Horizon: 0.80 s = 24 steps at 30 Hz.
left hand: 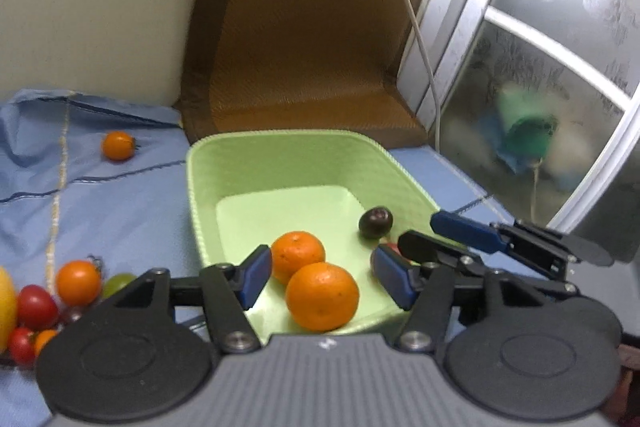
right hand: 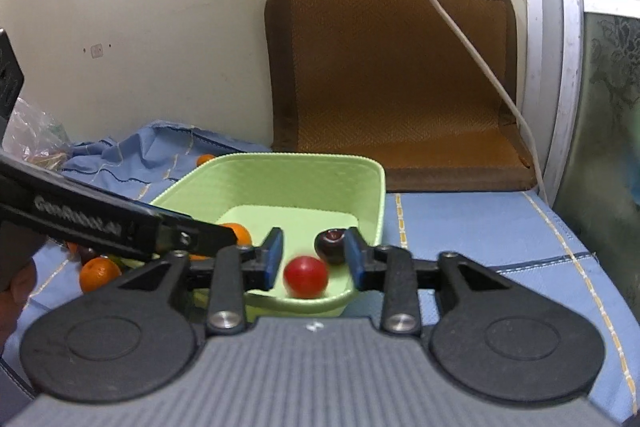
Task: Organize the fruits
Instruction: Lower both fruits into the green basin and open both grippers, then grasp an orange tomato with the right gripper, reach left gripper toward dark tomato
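Note:
A light green basket (left hand: 280, 138) (right hand: 280, 158) stands on the blue cloth. It holds two oranges (left hand: 298, 255) (left hand: 322, 297), a dark plum (left hand: 375, 222) (right hand: 330, 247) and a red tomato (right hand: 306, 277). My left gripper (left hand: 323, 277) hangs open over the basket's near end. The nearer orange lies between its blue pads (left hand: 256, 275) without touching them. My right gripper (right hand: 315, 261) is open over the basket's right corner. The tomato, slightly blurred, sits below and between its pads, free of them, and the plum is just behind the right pad. The right gripper's fingers (left hand: 464, 229) show beside the plum.
Loose fruit lies on the cloth left of the basket: an orange tomato (left hand: 118, 145) farther back, and a cluster of orange (left hand: 78, 283), red (left hand: 36, 307) and yellow pieces. A brown cushion (left hand: 304, 27) leans on the wall behind. A white cable (left hand: 416, 27) hangs beside a frosted window.

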### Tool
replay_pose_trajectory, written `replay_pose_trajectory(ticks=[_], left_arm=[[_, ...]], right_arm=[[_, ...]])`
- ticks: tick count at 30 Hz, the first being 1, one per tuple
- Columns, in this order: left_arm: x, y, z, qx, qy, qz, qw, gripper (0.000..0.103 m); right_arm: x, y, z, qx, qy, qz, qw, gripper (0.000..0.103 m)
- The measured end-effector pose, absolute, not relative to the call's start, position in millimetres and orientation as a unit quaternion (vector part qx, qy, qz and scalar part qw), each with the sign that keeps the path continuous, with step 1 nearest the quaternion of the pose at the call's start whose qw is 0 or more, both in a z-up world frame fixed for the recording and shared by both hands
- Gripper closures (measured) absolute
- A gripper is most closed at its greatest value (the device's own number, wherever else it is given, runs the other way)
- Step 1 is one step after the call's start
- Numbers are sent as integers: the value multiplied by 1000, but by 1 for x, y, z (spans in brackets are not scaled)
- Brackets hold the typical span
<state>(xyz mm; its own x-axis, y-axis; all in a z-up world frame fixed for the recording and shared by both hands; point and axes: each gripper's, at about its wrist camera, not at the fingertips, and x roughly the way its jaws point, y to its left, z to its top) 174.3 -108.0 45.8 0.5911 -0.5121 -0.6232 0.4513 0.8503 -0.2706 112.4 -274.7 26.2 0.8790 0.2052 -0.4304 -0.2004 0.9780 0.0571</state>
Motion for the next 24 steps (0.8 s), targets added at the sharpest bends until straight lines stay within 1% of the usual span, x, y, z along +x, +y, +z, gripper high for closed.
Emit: replay_pose_trajectory(ticks=[3, 6, 10, 14, 18, 24], left_arm=[[157, -80, 62, -67, 334, -265, 902, 45], [134, -32, 70, -104, 310, -242, 914, 45], [105, 39, 58, -137, 304, -165, 928, 45], [87, 88, 35, -170, 324, -115, 924, 45], [78, 111, 19, -191, 329, -100, 919, 45], [86, 119, 10, -210, 323, -124, 915, 45]], right_arm=[[102, -274, 32, 12, 210, 104, 972, 64], [86, -269, 39, 25, 200, 116, 973, 64], [67, -247, 41, 26, 196, 164, 967, 64], [60, -206, 37, 13, 214, 230, 949, 64], [67, -156, 30, -25, 239, 272, 932, 64], [91, -110, 24, -81, 255, 282, 922, 64]])
